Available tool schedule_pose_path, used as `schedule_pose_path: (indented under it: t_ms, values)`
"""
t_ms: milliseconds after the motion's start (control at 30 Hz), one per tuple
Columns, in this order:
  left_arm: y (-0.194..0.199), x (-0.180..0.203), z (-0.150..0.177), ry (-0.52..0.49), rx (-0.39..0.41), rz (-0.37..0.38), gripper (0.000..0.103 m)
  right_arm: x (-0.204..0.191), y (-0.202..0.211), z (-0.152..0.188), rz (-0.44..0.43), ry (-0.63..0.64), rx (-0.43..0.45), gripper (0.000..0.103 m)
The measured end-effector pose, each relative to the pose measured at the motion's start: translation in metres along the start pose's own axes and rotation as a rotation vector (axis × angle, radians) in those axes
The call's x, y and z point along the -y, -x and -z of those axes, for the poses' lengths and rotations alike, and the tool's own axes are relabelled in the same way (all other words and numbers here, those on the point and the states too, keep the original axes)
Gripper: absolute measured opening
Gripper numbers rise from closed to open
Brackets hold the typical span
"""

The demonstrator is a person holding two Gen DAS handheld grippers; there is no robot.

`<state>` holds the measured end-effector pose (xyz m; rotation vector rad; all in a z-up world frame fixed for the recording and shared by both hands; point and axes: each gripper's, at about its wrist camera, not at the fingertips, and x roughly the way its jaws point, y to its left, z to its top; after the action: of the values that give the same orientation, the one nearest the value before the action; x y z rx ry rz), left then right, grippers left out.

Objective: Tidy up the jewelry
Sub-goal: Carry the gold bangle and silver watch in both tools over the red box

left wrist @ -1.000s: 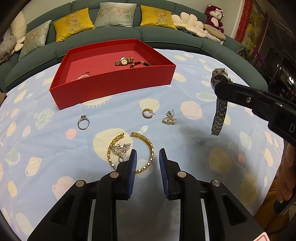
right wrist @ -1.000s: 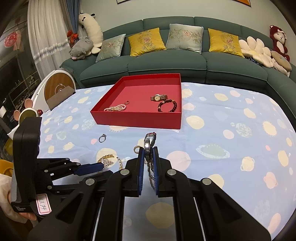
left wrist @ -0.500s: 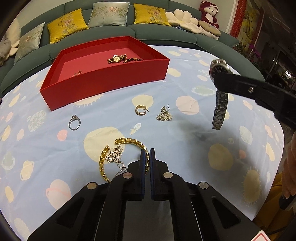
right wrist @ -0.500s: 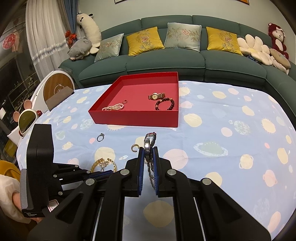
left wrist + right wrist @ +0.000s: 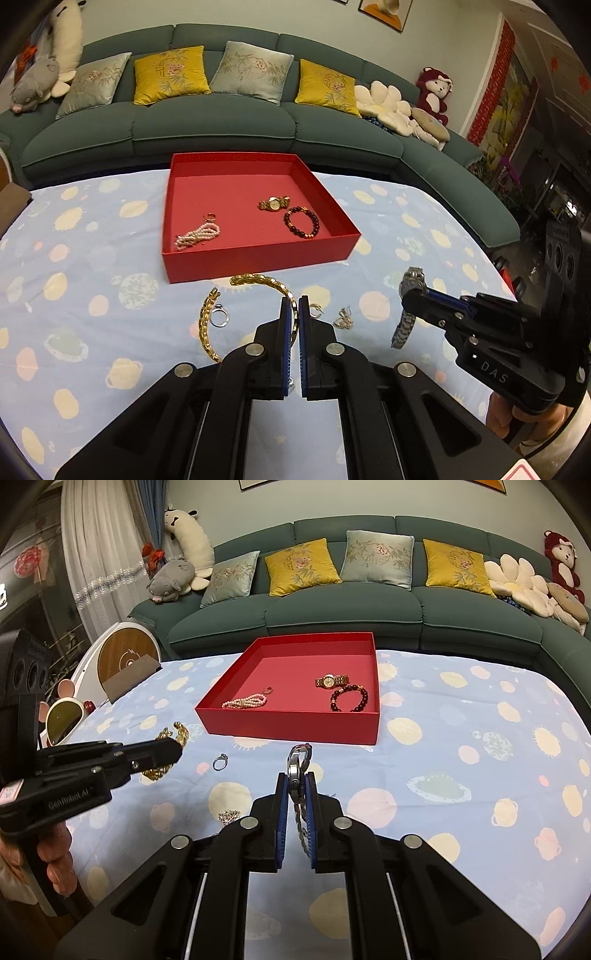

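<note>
Since the earlier frame your left gripper (image 5: pixel 294 312) has closed on the gold chain bracelet (image 5: pixel 236 308) and lifted it off the table (image 5: pixel 74 295); the silver pendant that lay tangled in it is now alone on the cloth. The jaws are clenched on the chain, which hangs in an open loop to their left, clear of the tablecloth. Your right gripper (image 5: pixel 296 788) has not moved: its jaws grasp the silver watch (image 5: pixel 297 771), the case standing above the pads and the strap dangling below. Ahead of both, towards the far edge of the table, sits the red tray (image 5: pixel 258 258), holding a gold watch (image 5: pixel 274 203), a dark bead bracelet (image 5: pixel 301 222), a pearl strand (image 5: pixel 197 236) and a small ring (image 5: pixel 211 217). On the cloth between the tray's near wall and you lie a silver ring (image 5: pixel 219 316), a gold hoop earring (image 5: pixel 316 309) and a silver earring (image 5: pixel 343 320).
</note>
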<state>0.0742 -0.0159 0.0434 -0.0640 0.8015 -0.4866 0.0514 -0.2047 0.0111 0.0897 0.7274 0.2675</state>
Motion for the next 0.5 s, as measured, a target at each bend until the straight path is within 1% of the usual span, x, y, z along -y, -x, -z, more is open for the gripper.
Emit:
schedule_pose_path:
  t_ms: [200,300,500]
  values:
    - [0.002,-0.021,-0.008,0.064,0.008,-0.035,0.002,-0.014,-0.009,-0.004,-0.017,0.019,-0.01,0.008]
    - [0.0,-0.024,-0.008,0.069,0.008,-0.043,0.002,-0.021,-0.014,-0.006,-0.025,0.029,-0.015,0.008]
    - [-0.001,-0.021,-0.014,0.055,0.02,-0.056,0.002,-0.028,-0.014,-0.017,-0.035,0.032,0.012,0.008]
